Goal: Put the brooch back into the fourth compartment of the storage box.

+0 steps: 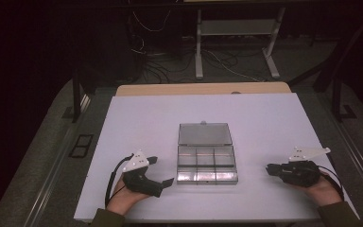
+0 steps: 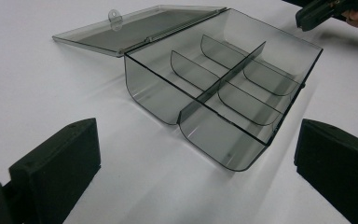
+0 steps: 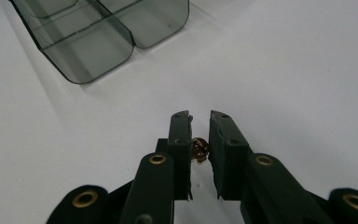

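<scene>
Right claw: your right gripper (image 1: 270, 169) sits at the near right of the table (image 1: 137, 113), jaws nearly together and clenched on one small brown bead-like piece (image 3: 199, 150); what it is exactly, you cannot tell at this size.
Small piece: it hangs between the pads just above the white top, well back from the fingertips.
Left claw: your left gripper (image 1: 163, 171) rests at the near left, released, jaws spread wide with nothing between them.
Key relation: the clear box (image 1: 207, 163) lies to the left of your right claw and slightly farther away, with bare table between them; the claw already points leftward at the box's right end.
Nearer hand: in the high view the left jaws stand just beside the box's left end, while the right claw is well apart from it. Since the right one carries the piece, it looks like the one that must travel.
Box axis: its long side runs left to right across the table.
Lid: the lid (image 1: 204, 134) lies folded flat on the far side, so the near and side approaches stay free.
Counts: two grippers, one box, one lid, six compartments in two rows of three, one small piece.
Compartments: all six look empty.
</scene>
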A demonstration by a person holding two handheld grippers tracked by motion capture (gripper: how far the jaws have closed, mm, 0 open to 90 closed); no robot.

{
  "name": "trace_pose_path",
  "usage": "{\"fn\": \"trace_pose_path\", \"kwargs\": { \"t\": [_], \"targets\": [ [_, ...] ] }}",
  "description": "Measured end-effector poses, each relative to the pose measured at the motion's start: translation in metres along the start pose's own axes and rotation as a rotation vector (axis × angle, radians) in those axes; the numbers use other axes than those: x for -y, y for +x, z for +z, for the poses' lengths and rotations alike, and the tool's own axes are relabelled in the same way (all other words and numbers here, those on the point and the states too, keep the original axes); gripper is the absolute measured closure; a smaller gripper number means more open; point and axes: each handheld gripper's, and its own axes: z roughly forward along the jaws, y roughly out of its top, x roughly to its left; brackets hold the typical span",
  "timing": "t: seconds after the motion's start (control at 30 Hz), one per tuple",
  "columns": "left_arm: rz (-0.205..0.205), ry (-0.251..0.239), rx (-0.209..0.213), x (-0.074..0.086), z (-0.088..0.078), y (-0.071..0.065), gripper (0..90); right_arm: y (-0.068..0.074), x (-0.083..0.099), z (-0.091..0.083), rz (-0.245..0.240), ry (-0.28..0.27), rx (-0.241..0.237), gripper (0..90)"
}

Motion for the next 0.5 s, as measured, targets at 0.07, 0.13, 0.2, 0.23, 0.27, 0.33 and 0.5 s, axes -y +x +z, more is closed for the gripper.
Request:
{"fn": "trace_pose_path", "kwargs": {
  "t": [0.07,0.13,0.2,0.23,0.27,0.33,0.5],
  "targets": [
    [0.001,0.0,0.0,0.0,0.0,0.0,0.0,0.001,-0.002,0.0,0.004,-0.008,-0.008,78.1],
    [0.0,-0.001,0.001,0.0,0.0,0.0,0.0,0.002,-0.004,-0.001,0.005,-0.012,-0.016,78.1],
    [0.0,-0.001,0.001,0.0,0.0,0.0,0.0,0.003,-0.006,0.0,0.002,-0.018,-0.021,78.1],
    [0.001,-0.001,0.001,0.0,0.0,0.0,0.0,0.003,-0.007,0.0,0.0,-0.019,-0.026,78.1],
    [0.001,0.0,0.001,0.0,0.0,0.0,0.0,0.004,-0.008,0.0,0.001,-0.023,-0.029,78.1],
    [0.001,-0.001,0.001,0.0,0.0,0.0,0.0,0.005,-0.011,0.001,-0.002,-0.026,-0.038,78.1],
    [0.002,0.001,0.002,0.0,0.001,0.0,0.0,0.009,-0.016,0.003,0.0,-0.04,-0.053,78.1]
  ]
}}
